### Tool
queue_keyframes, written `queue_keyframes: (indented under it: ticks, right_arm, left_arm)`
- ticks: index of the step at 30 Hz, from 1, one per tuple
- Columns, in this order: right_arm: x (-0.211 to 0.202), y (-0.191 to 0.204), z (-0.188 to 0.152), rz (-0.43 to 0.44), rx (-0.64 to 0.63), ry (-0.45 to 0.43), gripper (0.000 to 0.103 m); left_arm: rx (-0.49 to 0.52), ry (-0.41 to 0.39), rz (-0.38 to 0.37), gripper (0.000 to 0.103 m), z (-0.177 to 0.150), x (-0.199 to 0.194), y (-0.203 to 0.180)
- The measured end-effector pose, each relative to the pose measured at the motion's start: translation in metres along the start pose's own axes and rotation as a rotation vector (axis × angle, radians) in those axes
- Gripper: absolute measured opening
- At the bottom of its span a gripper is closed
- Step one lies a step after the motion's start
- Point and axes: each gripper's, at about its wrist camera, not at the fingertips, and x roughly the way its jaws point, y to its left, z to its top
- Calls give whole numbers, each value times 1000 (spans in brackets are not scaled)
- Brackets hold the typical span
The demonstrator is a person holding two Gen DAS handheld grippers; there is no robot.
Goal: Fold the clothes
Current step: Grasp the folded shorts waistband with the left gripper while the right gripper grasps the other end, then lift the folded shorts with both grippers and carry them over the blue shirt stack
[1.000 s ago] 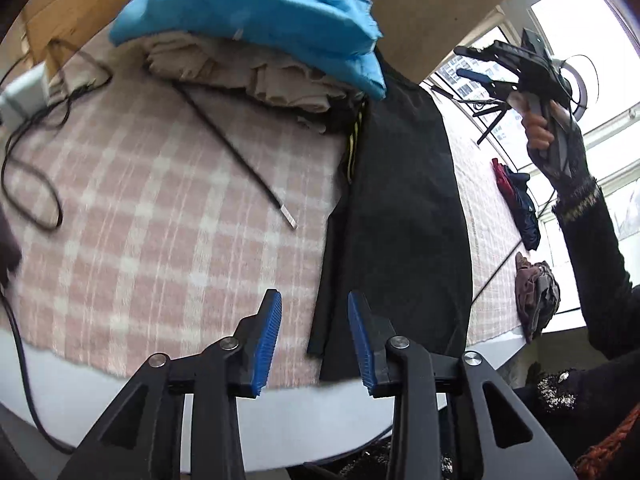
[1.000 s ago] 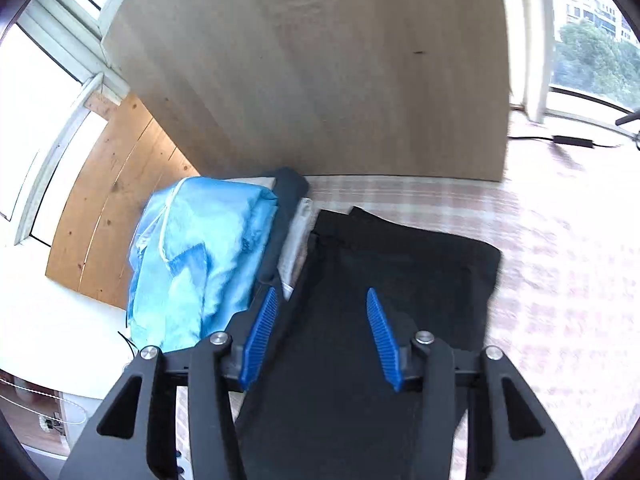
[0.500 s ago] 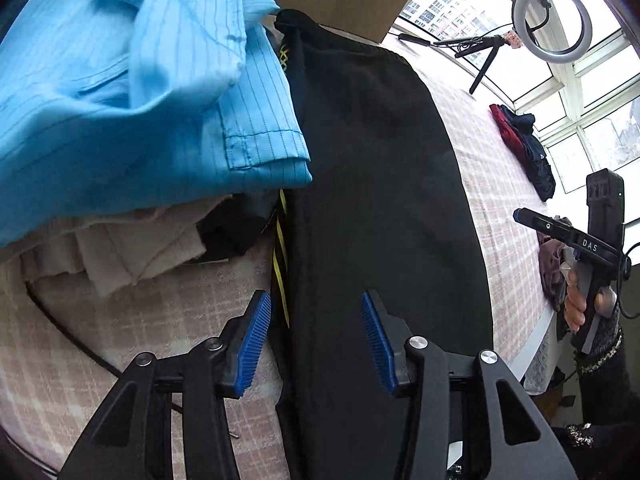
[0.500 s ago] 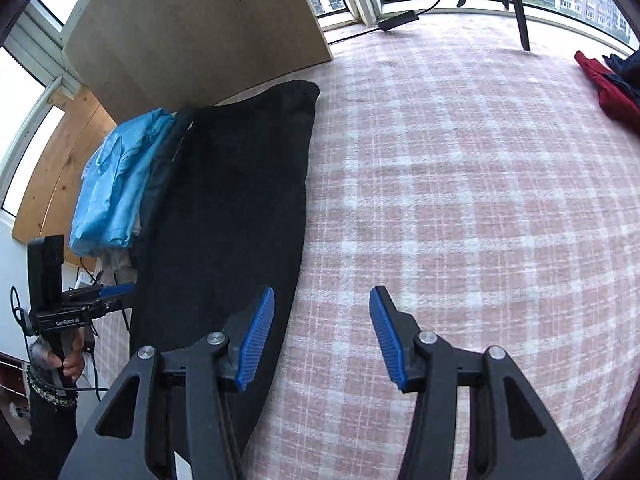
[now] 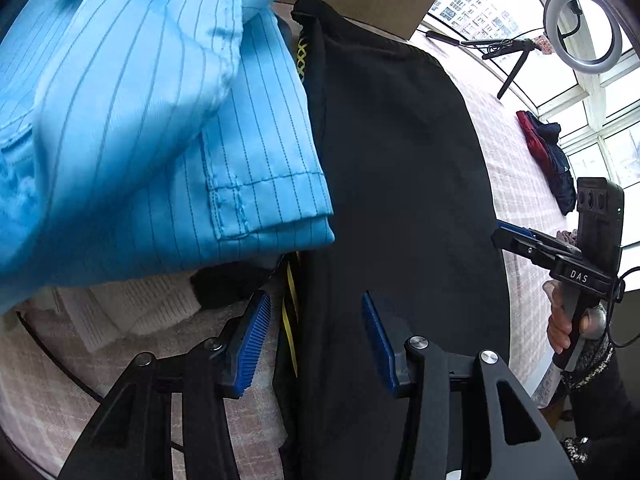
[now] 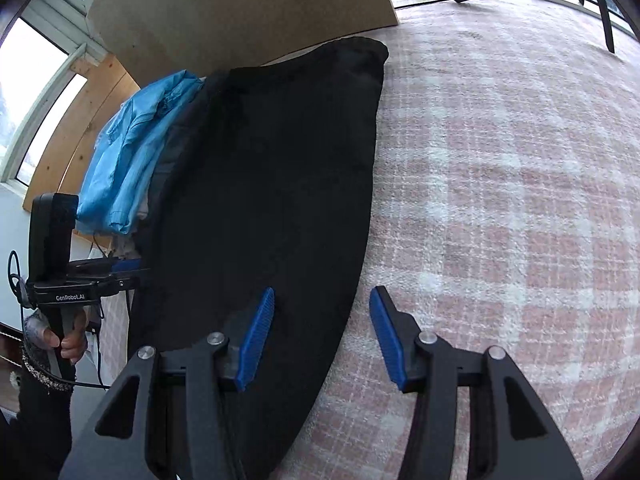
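Left gripper (image 5: 314, 336): black frame with blue ribbed pads, jaws spread wide, nothing between them; it hangs over the near left edge of the garment, one pad over the cloth cover, the other over black fabric.
Right gripper (image 6: 322, 334): same build, jaws wide apart and holding nothing; it straddles the garment's near right edge, left pad over black fabric, right pad over the bare cover.
Black garment (image 6: 260, 200): long dark piece of soft fabric lying flat, running from the near edge of the surface away to the far board. Its right edge curves clean and unobstructed; along its left edge a yellow stitched trim (image 5: 289, 312) shows in the left wrist view.
Pink-and-white checked cloth cover (image 6: 500, 200): wide open stretch to the right of the garment, flat, with room out to the windows.
Light blue pinstriped shirt (image 5: 152, 128): top of a stack just left of the garment, its hem overhanging the garment's left edge; cream knit fabric (image 5: 132, 308) sits beneath it.
Pale wooden board (image 6: 240, 4): upright at the far end, the garment's far edge against its foot.
Far right: red and navy clothes (image 5: 544, 152) lie well apart from the garment, near the windows; a ring light on a stand (image 5: 584, 24) beyond.
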Motion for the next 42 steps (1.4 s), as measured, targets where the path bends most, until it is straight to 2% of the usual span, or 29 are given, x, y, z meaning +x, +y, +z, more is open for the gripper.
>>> queue_keyframes:
  ticks: [3, 5, 6, 7, 8, 9, 11, 14, 18, 20, 27, 32, 34, 38, 42]
  right_arm:
    - [5, 6, 0, 31, -43, 15, 49]
    - [7, 11, -2, 29, -86, 9, 49]
    - [8, 13, -3, 28, -98, 6, 45]
    - [9, 12, -2, 35, -97, 6, 37]
    - [11, 12, -2, 42, -96, 6, 21]
    - [12, 11, -2, 49, -95, 6, 17]
    - [13, 9, -1, 76, -78, 6, 10]
    - [11, 4, 0, 122, -46, 3, 9]
    - [-17, -1, -2, 182, -22, -38, 8]
    - [-40, 0, -1, 204, -31, -71, 8]
    - [-144, 29, 14, 257, -135, -208, 8]
    - [-218, 66, 30, 294, -271, -302, 8]
    - [-237, 82, 34, 310, -328, -333, 8]
    - [-250, 115, 42, 337, -413, -329, 8]
    - [-248, 147, 53, 359, -480, -318, 8]
  left_arm:
    - [5, 0, -9, 45, 2, 2, 0]
    - [9, 0, -14, 40, 3, 3, 0]
    - [14, -1, -15, 36, 3, 4, 0]
    - [23, -4, -13, 21, 3, 4, -1]
    - [25, -2, -16, 5, 3, 6, -1]
    - [26, -2, -22, 2, 3, 6, -1]
    - [27, -9, -44, 3, 4, 5, 0]
    - [27, -25, -57, 3, 4, -1, 1]
    - [8, -98, -133, 3, 3, -25, 1]
    - [4, -152, -165, 3, 1, -43, -4]
    - [74, -368, -183, 3, -10, -131, -54]
    - [102, -533, -160, 3, -23, -205, -85]
    - [107, -599, -125, 3, -31, -226, -102]
    - [79, -689, -63, 3, -48, -259, -115]
    - [48, -736, 4, 3, -61, -283, -105]
